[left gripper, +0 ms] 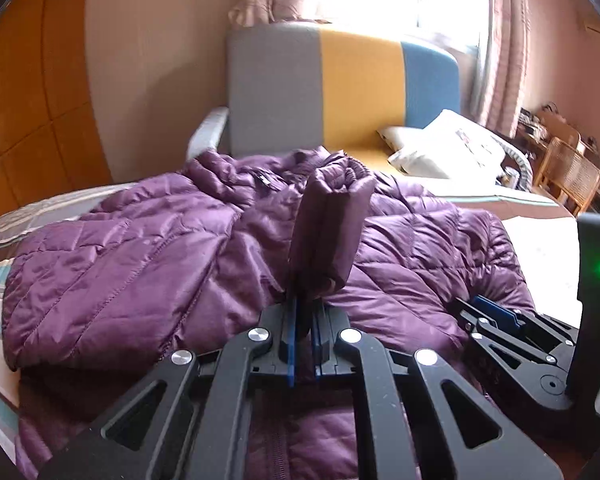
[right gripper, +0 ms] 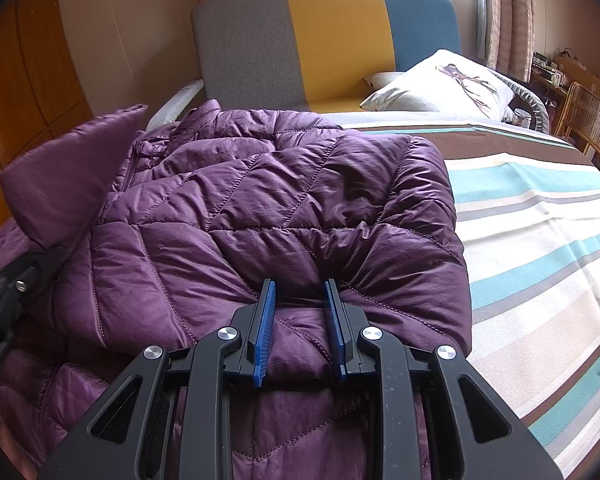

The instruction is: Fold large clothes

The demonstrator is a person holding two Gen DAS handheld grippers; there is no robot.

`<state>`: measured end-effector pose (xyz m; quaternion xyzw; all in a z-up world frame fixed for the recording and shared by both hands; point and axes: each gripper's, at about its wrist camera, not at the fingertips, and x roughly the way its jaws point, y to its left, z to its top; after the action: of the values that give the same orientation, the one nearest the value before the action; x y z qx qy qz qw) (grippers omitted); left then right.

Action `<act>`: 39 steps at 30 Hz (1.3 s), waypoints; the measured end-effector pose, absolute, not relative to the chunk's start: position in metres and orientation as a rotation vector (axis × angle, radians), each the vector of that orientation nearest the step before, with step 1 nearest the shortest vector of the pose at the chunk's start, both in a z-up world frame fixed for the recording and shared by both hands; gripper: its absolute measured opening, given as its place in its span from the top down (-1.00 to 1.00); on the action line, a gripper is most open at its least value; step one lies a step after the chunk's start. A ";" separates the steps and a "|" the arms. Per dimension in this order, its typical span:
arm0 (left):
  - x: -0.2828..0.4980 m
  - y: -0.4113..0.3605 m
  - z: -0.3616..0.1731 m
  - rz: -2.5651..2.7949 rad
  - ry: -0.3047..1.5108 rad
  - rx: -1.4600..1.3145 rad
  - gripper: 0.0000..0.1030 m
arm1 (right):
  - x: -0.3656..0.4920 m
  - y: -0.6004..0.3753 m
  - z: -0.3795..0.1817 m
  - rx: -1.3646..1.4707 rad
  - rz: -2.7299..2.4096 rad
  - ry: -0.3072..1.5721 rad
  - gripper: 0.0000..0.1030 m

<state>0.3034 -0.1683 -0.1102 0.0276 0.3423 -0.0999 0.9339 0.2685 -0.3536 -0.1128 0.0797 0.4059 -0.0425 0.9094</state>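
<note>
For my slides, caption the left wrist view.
Left gripper lifts a purple jacket sleeve above the bed.

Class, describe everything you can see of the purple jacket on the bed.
The purple jacket is a puffy quilted coat of shiny fabric with diamond stitching and a front zip. It lies partly folded on the striped bedspread, collar toward the sofa. The left gripper is shut on one sleeve's elastic cuff, holding it up over the body. The right gripper pinches a fold at the near edge between its blue pads.
</note>
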 end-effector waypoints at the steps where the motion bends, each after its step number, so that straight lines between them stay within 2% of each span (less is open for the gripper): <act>1: 0.304 -0.171 -0.112 -0.216 0.714 0.058 0.90 | 0.267 -0.354 -0.113 0.165 -0.087 0.837 0.52; 8: 0.312 -0.174 -0.127 -0.271 0.785 0.034 0.85 | 0.268 -0.354 -0.113 0.162 -0.091 0.837 0.52; 10: 0.309 -0.169 -0.124 -0.299 0.778 0.003 0.72 | 0.268 -0.353 -0.113 0.160 -0.092 0.836 0.52; 11: 0.304 -0.165 -0.121 -0.330 0.783 -0.016 0.43 | 0.268 -0.353 -0.113 0.159 -0.093 0.836 0.53; 12: 0.299 -0.163 -0.119 -0.354 0.781 -0.028 -0.09 | 0.268 -0.352 -0.113 0.158 -0.094 0.836 0.53; 13: 0.291 -0.161 -0.116 -0.366 0.761 -0.032 -0.29 | 0.268 -0.352 -0.113 0.156 -0.095 0.837 0.53; 14: 0.283 -0.159 -0.113 -0.372 0.734 -0.028 -0.37 | 0.268 -0.352 -0.113 0.155 -0.096 0.837 0.53; 19: 0.263 -0.140 -0.101 -0.394 0.706 -0.039 -0.36 | 0.267 -0.352 -0.114 0.153 -0.097 0.836 0.53; 20: 0.264 -0.127 -0.099 -0.372 0.707 -0.066 -0.31 | 0.267 -0.352 -0.114 0.152 -0.098 0.836 0.53; 22: 0.269 -0.106 -0.096 -0.321 0.710 -0.105 -0.17 | 0.268 -0.351 -0.113 0.150 -0.099 0.836 0.53; 24: 0.279 -0.077 -0.092 -0.234 0.708 -0.141 0.11 | 0.268 -0.351 -0.113 0.149 -0.100 0.836 0.53; 28: 0.304 -0.031 -0.094 -0.093 0.725 -0.166 0.46 | 0.269 -0.350 -0.113 0.144 -0.104 0.835 0.52; 34: 0.341 0.008 -0.129 -0.004 0.810 -0.186 0.48 | 0.267 -0.350 -0.114 0.137 -0.108 0.835 0.52; 39: 0.350 -0.005 -0.145 -0.023 0.828 -0.142 0.48 | 0.265 -0.350 -0.114 0.132 -0.112 0.832 0.52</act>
<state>0.3501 -0.0047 -0.1446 -0.0689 0.4017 -0.0113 0.9131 0.2655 -0.3495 -0.1135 0.0640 0.4038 -0.0542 0.9110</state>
